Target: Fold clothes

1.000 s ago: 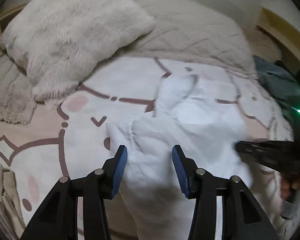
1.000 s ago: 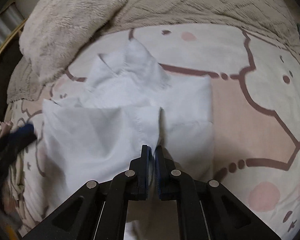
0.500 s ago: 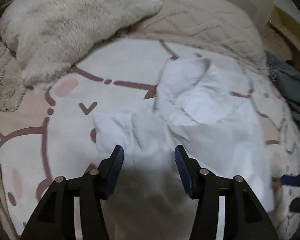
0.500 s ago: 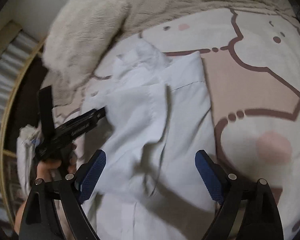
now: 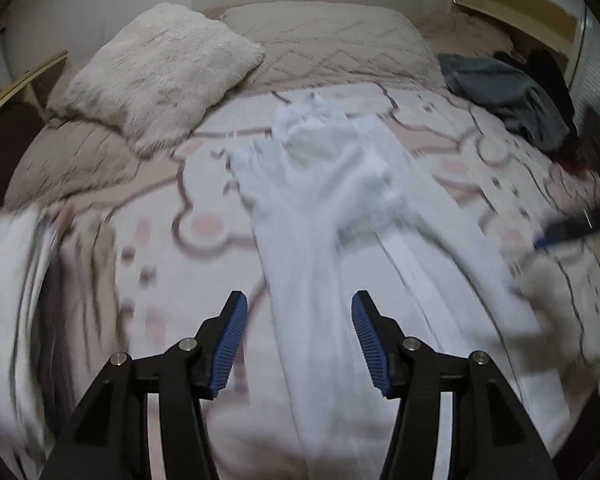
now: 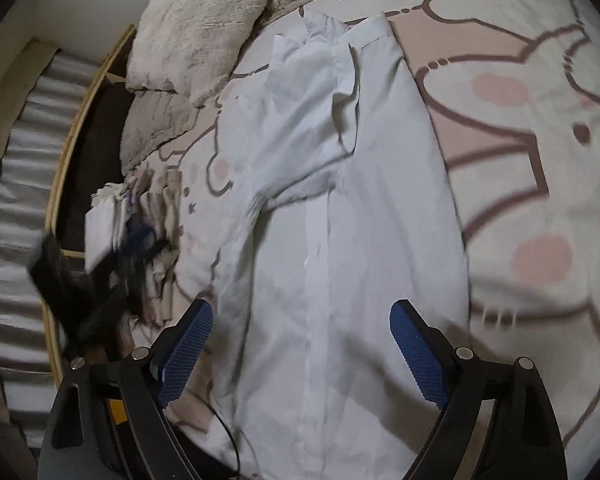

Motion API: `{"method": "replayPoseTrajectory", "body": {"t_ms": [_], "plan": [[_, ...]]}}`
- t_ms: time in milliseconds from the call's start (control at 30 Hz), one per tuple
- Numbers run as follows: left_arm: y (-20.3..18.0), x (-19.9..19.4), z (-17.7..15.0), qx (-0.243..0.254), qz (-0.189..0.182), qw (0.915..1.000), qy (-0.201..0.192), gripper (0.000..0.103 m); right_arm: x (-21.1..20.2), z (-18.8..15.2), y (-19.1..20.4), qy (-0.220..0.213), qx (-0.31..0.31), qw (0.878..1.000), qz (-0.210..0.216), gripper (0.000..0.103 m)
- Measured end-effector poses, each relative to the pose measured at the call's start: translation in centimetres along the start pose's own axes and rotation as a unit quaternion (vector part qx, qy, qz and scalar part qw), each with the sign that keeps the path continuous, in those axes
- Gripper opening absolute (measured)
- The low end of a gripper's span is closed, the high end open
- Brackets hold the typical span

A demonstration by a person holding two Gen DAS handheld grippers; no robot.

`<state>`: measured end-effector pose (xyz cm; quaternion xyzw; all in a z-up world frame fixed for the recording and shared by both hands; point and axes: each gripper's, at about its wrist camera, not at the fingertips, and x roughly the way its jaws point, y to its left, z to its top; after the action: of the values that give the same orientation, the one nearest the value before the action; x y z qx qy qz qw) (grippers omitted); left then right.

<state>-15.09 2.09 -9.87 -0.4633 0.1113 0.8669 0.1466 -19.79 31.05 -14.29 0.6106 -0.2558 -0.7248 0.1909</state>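
Note:
A white shirt [image 5: 332,216] lies lengthwise on the patterned bedspread, collar toward the pillows, both sides folded inward over the middle. In the right wrist view the same shirt [image 6: 340,208] forms a long narrow strip with a sleeve folded across it. My left gripper [image 5: 298,340] hovers open above the shirt's lower part, nothing between its blue pads. My right gripper [image 6: 302,354] is open wide over the shirt's hem end, also holding nothing. The left gripper [image 6: 112,268] shows as a dark blur at the left of the right wrist view.
A fluffy cream pillow [image 5: 156,72] and a beige quilted blanket [image 5: 328,44] lie at the bed's head. Dark grey clothes [image 5: 512,92] are heaped at the far right. A stack of folded light garments [image 6: 136,216] sits at the bed's left edge, by a wooden frame [image 6: 84,108].
My right gripper let go of the shirt's folded edge and opened wide. Both grippers pulled back and up, so the whole shirt now shows. The left gripper stayed open.

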Motion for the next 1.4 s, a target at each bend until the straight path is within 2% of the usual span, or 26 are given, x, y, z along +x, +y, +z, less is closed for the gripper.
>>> {"method": "replayPoseTrajectory", "body": {"t_ms": [133, 167, 200, 233, 333, 400, 633, 800, 867, 900, 933, 967, 1033, 1233, 1400], "plan": [[-2.1, -4.6, -7.6, 0.005, 0.041, 0.9991, -0.008, 0.055, -0.5, -1.8, 0.9, -0.009, 0.009, 1.0, -0.007, 0.09], [-2.5, -5.4, -9.7, -0.003, 0.041, 0.9991, -0.006, 0.055, -0.5, -2.0, 1.2, -0.013, 0.011, 1.0, -0.011, 0.09], [-2.9, -6.1, -11.7, -0.011, 0.042, 0.999, -0.005, 0.061, -0.5, -2.2, 1.4, -0.017, 0.013, 1.0, -0.015, 0.09], [-3.5, -6.5, -13.4, -0.019, 0.044, 0.9988, -0.006, 0.067, -0.3, -2.4, 1.6, -0.02, 0.02, 0.999, -0.018, 0.09], [-5.2, -7.7, -18.2, -0.04, 0.052, 0.9978, -0.012, 0.068, 0.8, -2.7, 1.8, -0.023, 0.046, 0.998, -0.018, 0.09], [-6.4, -7.8, -20.1, -0.033, 0.064, 0.9971, -0.022, 0.068, 1.9, -2.9, 2.1, -0.024, 0.06, 0.998, -0.024, 0.09], [-8.8, -5.1, -22.3, 0.039, 0.115, 0.992, -0.035, 0.068, 6.1, -3.5, 2.8, -0.019, 0.084, 0.996, -0.021, 0.09], [-9.2, -3.1, -23.5, 0.055, 0.111, 0.9922, -0.01, 0.068, 8.2, -3.0, 3.2, -0.013, 0.077, 0.997, -0.025, 0.09], [-8.7, -3.6, -23.2, 0.041, 0.089, 0.995, -0.019, 0.068, 9.0, -2.5, 3.1, -0.011, 0.082, 0.996, -0.023, 0.09], [-8.5, -3.8, -23.0, 0.034, 0.078, 0.9961, -0.023, 0.054, 9.4, -2.0, 3.0, -0.009, 0.088, 0.996, -0.017, 0.09], [-8.2, -4.1, -22.9, 0.026, 0.067, 0.997, -0.028, 0.026, 9.8, -1.6, 2.9, -0.009, 0.095, 0.995, -0.01, 0.09], [-8.0, -4.3, -22.7, 0.019, 0.056, 0.9977, -0.032, 0.017, 10.1, -1.1, 2.7, -0.011, 0.104, 0.995, -0.001, 0.086], [-7.5, -4.8, -22.4, 0.004, 0.034, 0.9986, -0.041, 0.009, 10.6, -0.2, 2.3, -0.014, 0.126, 0.992, 0.019, 0.08], [-6.0, -6.4, -21.4, -0.039, -0.032, 0.9965, -0.067, 0.008, 12.6, 2.8, 2.3, -0.02, 0.16, 0.985, 0.06, 0.069], [-6.8, -6.7, -20.9, -0.041, -0.076, 0.9938, -0.071, 0.008, 12.5, 6.1, 3.0, -0.045, 0.147, 0.987, 0.043, 0.067]]}}
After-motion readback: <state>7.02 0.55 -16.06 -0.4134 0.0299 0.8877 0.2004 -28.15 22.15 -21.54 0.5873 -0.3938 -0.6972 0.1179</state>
